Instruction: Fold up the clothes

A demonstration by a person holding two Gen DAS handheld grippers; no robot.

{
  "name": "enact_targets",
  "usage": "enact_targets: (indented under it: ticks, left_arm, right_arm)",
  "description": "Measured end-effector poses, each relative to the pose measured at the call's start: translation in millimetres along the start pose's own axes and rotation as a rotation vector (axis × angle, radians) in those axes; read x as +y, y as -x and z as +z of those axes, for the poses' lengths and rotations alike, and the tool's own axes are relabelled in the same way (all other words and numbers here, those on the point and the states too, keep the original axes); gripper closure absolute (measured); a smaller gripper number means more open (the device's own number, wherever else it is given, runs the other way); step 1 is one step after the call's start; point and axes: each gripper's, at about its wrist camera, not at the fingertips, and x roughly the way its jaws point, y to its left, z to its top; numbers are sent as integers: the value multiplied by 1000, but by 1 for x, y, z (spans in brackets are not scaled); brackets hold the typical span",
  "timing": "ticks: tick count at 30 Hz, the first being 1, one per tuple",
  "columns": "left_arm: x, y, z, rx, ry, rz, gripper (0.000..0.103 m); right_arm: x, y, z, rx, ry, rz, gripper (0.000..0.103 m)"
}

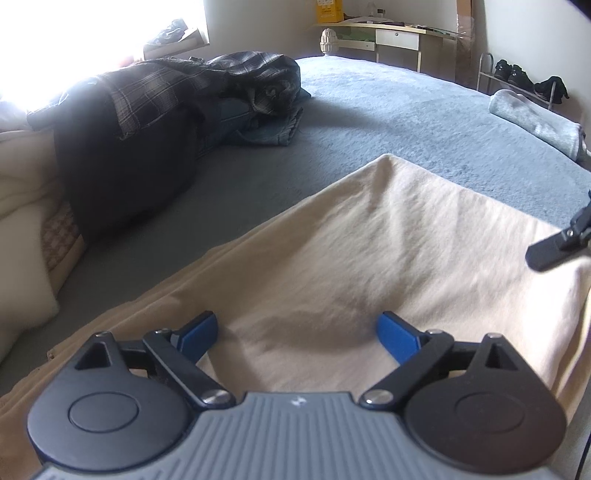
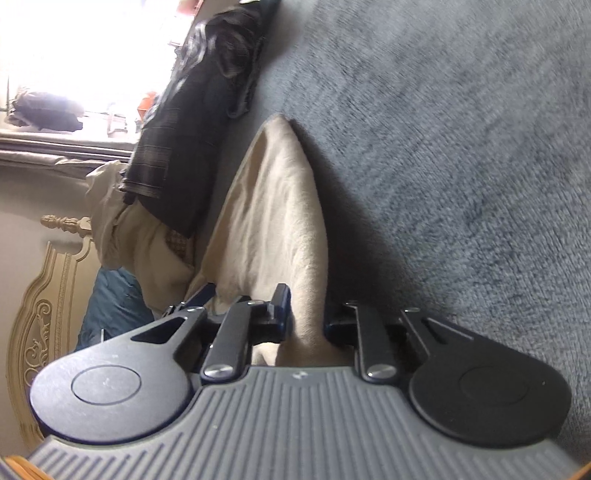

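A cream garment lies spread on the grey-blue bed cover. My left gripper is open, its blue fingers wide apart just above the cloth, holding nothing. My right gripper is shut on a lifted fold of the cream garment, which rises in a peak in front of it. The right gripper's finger shows at the right edge of the left wrist view, at the garment's edge.
A pile of dark and plaid clothes with jeans lies on the bed's far left. A rolled grey towel lies at the far right. Pillows sit at the left. A desk and shoe rack stand beyond the bed.
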Motion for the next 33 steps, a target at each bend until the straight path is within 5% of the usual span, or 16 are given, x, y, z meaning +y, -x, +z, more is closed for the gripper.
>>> enact_targets:
  ticks: [6, 19, 33]
  left_arm:
    - [-1, 0, 0, 5, -3, 4, 8]
    - [-2, 0, 2, 31, -5, 15, 8]
    - [1, 10, 1, 56, -11, 41, 8]
  right_arm:
    - [-6, -7, -2, 42, -23, 8, 62]
    - [-11, -6, -1, 119, 9, 9, 56]
    - [-4, -6, -4, 89, 71, 15, 79]
